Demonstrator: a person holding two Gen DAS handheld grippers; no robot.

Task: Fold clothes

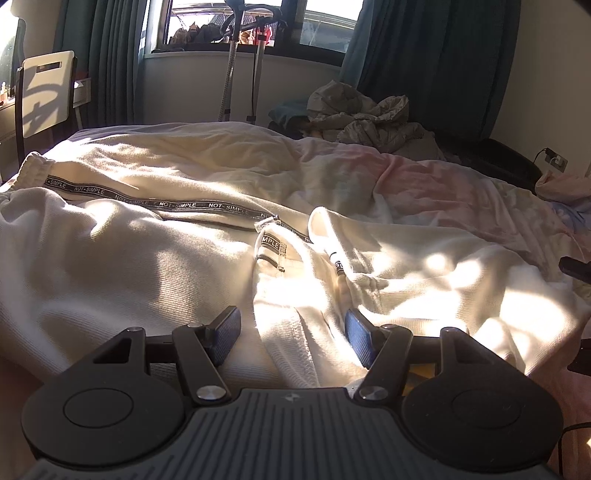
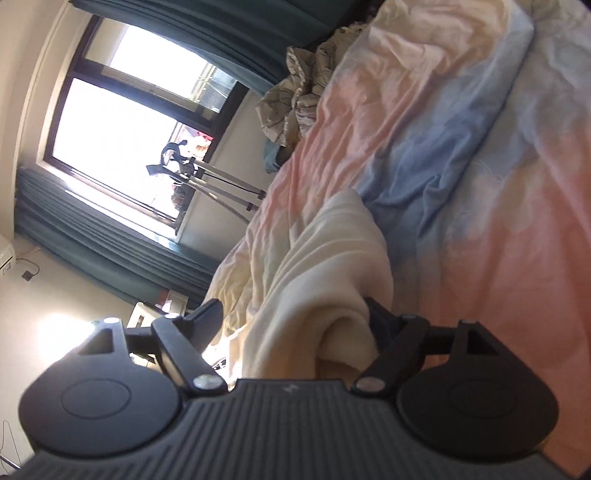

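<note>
Hovering low over the bed, the left gripper (image 1: 291,334) has its fingers parted fairly wide, astride a ridge of the cream sweatpants (image 1: 147,251); the blue pads don't press it, so nothing is gripped. The right gripper (image 2: 295,321) is rolled well onto its side, fingers wide. A thick fold of the same cream fabric bulges between them and rests against the right-hand finger; the left one stands clear, so it reads as loose, though that contact is partly hidden.

The sweatpants lie spread across the pastel duvet (image 1: 424,184), waistband and drawstring (image 1: 338,264) just ahead of the left gripper, legs with the "NOT-SIMPLE" side tape (image 1: 184,203) running off left.

Handling: heavy knit, soft, floppy, not slippery. It will sag and drag. Best holds are the waistband hem and cuffs.

Beyond the bed: a crumpled grey jacket (image 1: 369,114), then the window (image 1: 258,22).
</note>
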